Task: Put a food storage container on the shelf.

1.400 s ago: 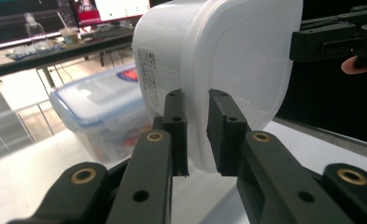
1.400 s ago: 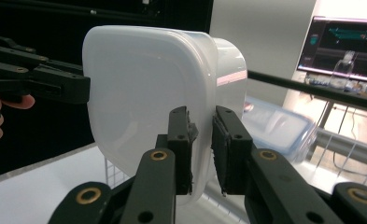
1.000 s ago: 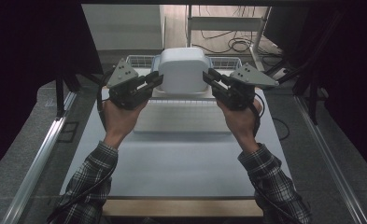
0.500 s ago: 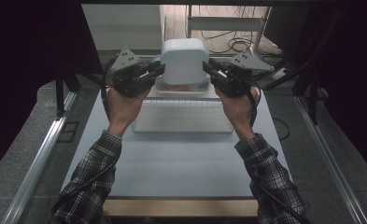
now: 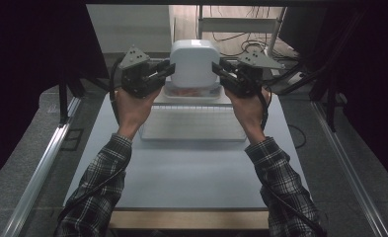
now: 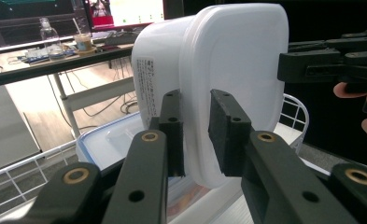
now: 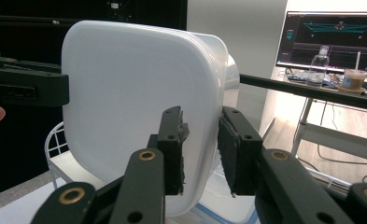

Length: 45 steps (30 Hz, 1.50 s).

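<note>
- The white box (image 5: 194,61) is at the far end of the desk (image 5: 181,173). It is tipped on its side above a tub with a blue-edged lid (image 6: 102,140), which sits in a wire basket (image 6: 298,105).
- The left gripper (image 5: 169,69) takes the box from one side and the right gripper (image 5: 217,69) from the other. A matched pinch on opposite edges probably keeps a bulky, smooth box from swinging or twisting.
- In the left gripper view the fingers (image 6: 172,130) are clenched over the box's rim, one pad on the lid face and one behind it.
- In the right gripper view the fingers (image 7: 172,149) straddle the opposite rim. These jaws have just been opening a little with the rim between them, and they look to be gripping it.
- The lid faces back toward the person and the base points away, so the box's depth runs level, away from the person.
- The longer side of the lid stands roughly upright.
- I cannot tell whether the bottom edge hangs free or touches the tub.
</note>
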{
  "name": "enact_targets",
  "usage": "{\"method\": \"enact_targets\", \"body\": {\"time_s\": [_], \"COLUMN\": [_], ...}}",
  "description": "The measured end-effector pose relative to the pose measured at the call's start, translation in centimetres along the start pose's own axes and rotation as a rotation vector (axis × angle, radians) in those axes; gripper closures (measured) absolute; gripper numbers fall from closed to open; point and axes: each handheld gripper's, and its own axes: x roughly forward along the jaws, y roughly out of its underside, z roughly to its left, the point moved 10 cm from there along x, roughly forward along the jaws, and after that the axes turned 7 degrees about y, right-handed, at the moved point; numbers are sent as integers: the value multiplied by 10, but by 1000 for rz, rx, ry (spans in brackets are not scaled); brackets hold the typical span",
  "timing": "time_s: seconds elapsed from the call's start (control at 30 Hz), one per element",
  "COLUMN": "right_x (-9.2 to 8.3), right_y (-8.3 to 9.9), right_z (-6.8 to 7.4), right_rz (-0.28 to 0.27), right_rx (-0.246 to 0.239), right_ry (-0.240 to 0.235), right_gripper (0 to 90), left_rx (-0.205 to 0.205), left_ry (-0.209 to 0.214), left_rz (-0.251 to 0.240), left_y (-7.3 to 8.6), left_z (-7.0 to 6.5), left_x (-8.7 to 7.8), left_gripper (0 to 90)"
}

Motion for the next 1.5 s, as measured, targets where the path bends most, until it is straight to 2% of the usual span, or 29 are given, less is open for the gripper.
{"method": "enact_targets", "body": {"time_s": [0.5, 0.87, 1.07, 1.3, 1.5], "right_x": [11, 19, 26, 34, 43], "right_y": [-6, -13, -15, -14, -10], "right_z": [0, -3, -7, -10, -13], "right_rz": [16, 10, 20, 32, 54], "right_rx": [-2, -1, 7, 9, 10], "right_ry": [0, 20, 29, 39, 42], "right_gripper": [659, 650, 645, 628, 625], "left_rx": [-21, -43, -69, -76, -76], "left_ry": [-20, -35, -38, -52, -51], "left_rz": [18, 3, 2, 23, 76], "left_y": [-3, -11, -16, -17, -13], "left_z": [12, 20, 26, 34, 39], "left_x": [7, 12, 17, 25, 38], "left_gripper": [716, 685, 674, 657, 673]}}
